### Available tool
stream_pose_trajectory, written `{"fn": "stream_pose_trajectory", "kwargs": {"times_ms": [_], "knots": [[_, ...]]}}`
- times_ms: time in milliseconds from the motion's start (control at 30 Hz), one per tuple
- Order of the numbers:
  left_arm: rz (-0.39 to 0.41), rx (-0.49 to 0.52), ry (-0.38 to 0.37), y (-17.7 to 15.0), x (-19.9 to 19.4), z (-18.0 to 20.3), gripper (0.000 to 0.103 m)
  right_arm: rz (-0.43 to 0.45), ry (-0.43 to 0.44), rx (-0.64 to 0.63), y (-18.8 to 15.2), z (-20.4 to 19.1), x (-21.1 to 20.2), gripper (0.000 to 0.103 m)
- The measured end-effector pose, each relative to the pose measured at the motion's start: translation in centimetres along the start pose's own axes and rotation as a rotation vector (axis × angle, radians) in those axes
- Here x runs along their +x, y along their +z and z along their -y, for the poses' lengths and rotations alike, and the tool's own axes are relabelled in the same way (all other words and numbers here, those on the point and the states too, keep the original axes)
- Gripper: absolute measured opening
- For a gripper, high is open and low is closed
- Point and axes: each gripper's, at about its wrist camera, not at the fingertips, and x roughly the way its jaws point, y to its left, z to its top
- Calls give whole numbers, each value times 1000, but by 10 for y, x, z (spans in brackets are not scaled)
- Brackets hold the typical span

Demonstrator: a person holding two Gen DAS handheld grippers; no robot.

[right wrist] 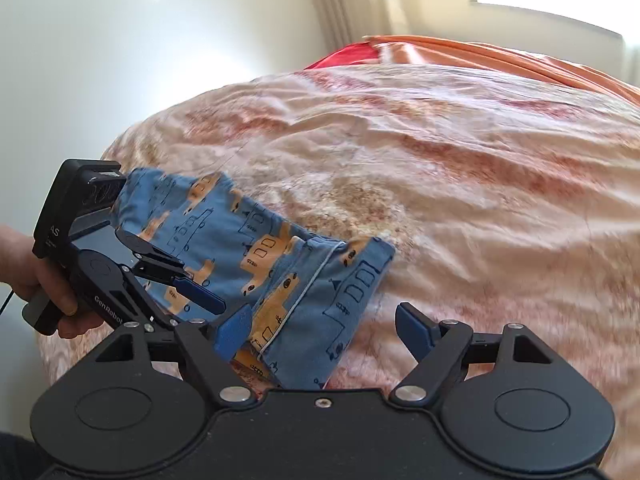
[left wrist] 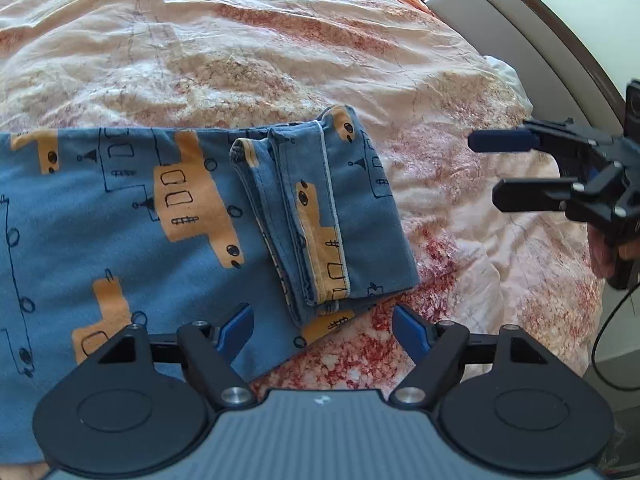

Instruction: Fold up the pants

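Blue pants (left wrist: 120, 216) with orange vehicle prints lie flat on the bed. The leg ends (left wrist: 320, 208) are folded back on top of the fabric at the right end. My left gripper (left wrist: 323, 330) is open and empty, just above the near right corner of the pants. My right gripper (left wrist: 490, 172) shows in the left wrist view at the far right, open, held above the bedspread and apart from the pants. In the right wrist view the right gripper (right wrist: 324, 332) is open over the folded end (right wrist: 320, 280); the left gripper (right wrist: 192, 292) is at the left.
The bedspread (left wrist: 280, 60) is cream with red-brown patterns and is wrinkled. A beige headboard or panel (left wrist: 520, 20) curves along the right. An orange sheet (right wrist: 500, 56) and a red item (right wrist: 348, 56) lie at the bed's far side. A cable (left wrist: 604, 340) hangs from the right gripper.
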Motion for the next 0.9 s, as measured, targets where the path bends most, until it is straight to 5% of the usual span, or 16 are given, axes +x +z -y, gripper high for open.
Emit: {"fn": "stream_pose_trajectory", "kwargs": {"times_ms": [200, 367, 433, 567, 633, 733, 800, 900], "knots": [[71, -130, -18, -7, 8, 0, 71, -196, 204, -346, 65, -6, 43, 78], [98, -194, -15, -11, 14, -1, 65, -386, 272, -622, 102, -20, 91, 72], [99, -222, -11, -13, 15, -3, 65, -433, 283, -663, 112, -23, 110, 70], [109, -252, -15, -15, 16, -6, 67, -543, 292, -721, 114, -27, 148, 50], [117, -261, -21, -15, 18, -8, 68, -580, 280, -743, 111, -28, 161, 50], [119, -276, -27, -14, 20, -9, 70, -628, 282, -771, 103, -29, 170, 34], [122, -281, -29, -15, 21, -11, 71, -637, 325, -759, 104, -34, 170, 19], [128, -278, -34, -16, 21, -11, 72, -595, 383, -748, 111, -45, 164, 20]]}}
